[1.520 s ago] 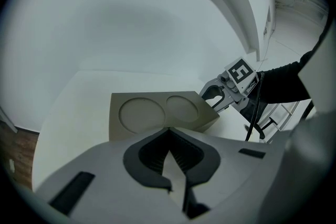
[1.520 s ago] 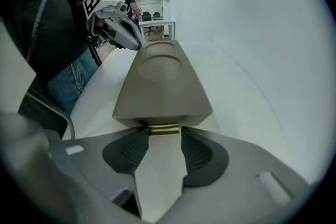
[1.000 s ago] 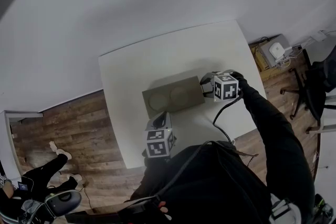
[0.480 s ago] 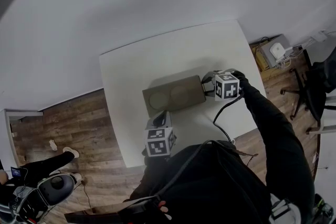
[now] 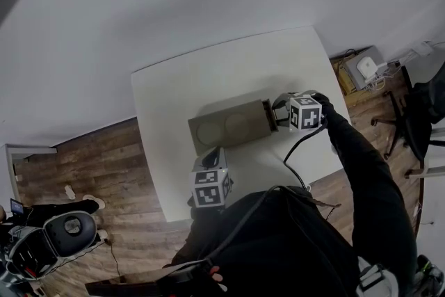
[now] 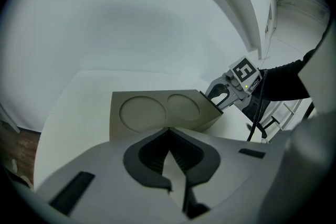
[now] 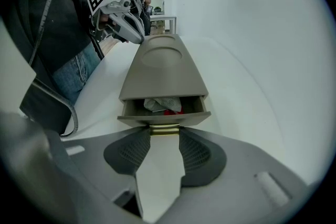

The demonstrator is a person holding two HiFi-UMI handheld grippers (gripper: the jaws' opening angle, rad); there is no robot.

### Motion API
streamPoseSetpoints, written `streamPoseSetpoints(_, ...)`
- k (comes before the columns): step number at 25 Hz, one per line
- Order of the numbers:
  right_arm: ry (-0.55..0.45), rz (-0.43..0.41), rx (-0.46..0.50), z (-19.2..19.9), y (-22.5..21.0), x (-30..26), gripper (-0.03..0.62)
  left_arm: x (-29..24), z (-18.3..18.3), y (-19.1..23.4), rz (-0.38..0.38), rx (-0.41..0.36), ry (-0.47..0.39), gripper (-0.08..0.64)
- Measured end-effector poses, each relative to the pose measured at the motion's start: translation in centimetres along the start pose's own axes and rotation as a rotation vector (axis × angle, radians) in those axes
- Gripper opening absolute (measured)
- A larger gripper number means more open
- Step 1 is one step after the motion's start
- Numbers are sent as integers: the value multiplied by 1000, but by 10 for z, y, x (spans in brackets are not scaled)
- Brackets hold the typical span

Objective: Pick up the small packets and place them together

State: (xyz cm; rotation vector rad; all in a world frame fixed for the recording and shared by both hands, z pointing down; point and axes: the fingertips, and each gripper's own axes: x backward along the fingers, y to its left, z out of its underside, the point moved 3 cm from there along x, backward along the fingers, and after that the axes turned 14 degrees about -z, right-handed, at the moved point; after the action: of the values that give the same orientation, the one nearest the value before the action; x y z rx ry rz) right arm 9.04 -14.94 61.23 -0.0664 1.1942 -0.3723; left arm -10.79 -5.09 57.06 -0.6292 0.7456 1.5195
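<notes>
Right gripper (image 7: 164,137) is seemingly pinched on the drawer handle (image 7: 164,130); grip could be lost if pulled crookedly.

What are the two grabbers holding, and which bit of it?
The right gripper pinches the brass handle on the front of the box's drawer, a jaw on each end. The left gripper holds nothing; its jaws are together.

Table (image 5: 181,87) top is smooth matt white; floor (image 5: 104,163) is wood plank. The box (image 5: 229,127) is smooth matt beige, plastic or painted wood, can't tell, with a shiny brass-coloured metal handle (image 7: 165,130). The packets (image 7: 163,105) inside look like crinkly film.
</notes>
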Motion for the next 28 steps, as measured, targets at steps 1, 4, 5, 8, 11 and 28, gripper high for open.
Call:
streamPoseSetpoints(1, 3, -1, -3, 1, 0, 0, 166, 0, 0, 0, 0, 0, 0, 0)
streamPoseSetpoints(4, 7, 0, -11, 5, -1, 2, 166, 0, 0, 1, -3, 1, 0, 1)
streamPoseSetpoints(5, 7, 1, -13, 6, 0, 2, 167, 0, 0, 0, -4, 1, 0, 0)
streamPoseSetpoints(8, 7, 3, -15, 9, 1, 3, 166, 1, 1, -1, -5, -1, 0, 1)
streamPoseSetpoints(11, 16, 3, -18, 12, 1, 5, 166, 0, 1, 0, -4, -1, 0, 1)
streamPoseSetpoints(28, -1, 18, -71, 31, -2, 14, 167, 0, 0, 2, -8, -7, 2, 0)
